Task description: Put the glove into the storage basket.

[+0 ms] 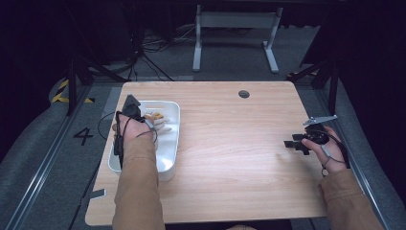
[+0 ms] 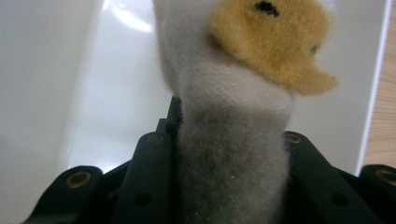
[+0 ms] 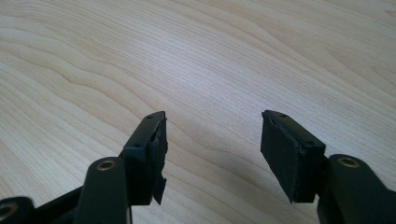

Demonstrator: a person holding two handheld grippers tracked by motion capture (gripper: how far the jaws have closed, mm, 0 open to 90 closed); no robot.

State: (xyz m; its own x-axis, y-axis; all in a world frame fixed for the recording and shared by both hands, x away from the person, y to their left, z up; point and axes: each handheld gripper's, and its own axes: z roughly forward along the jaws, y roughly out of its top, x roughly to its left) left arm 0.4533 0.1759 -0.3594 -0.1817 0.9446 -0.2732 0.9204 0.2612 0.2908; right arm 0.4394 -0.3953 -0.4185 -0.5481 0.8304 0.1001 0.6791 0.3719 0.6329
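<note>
My left hand-held gripper [image 2: 229, 154] is clenched on a fuzzy white-and-yellow plush toy [image 2: 243, 93] inside the white plastic bin [image 1: 170, 139] at the left of the pale wooden surface [image 1: 230, 158]. My right hand-held gripper [image 3: 212, 154] is released, jaws apart over bare wood at the right edge.

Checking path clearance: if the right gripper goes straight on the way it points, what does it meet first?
Probably the bare wooden table: the right gripper, fingers open with nothing between them, angles down at it. Depth unclear.

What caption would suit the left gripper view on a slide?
Left tongs clamped on a grey-white plush toy with a fuzzy yellow patch, above the glossy white plastic bin.
</note>
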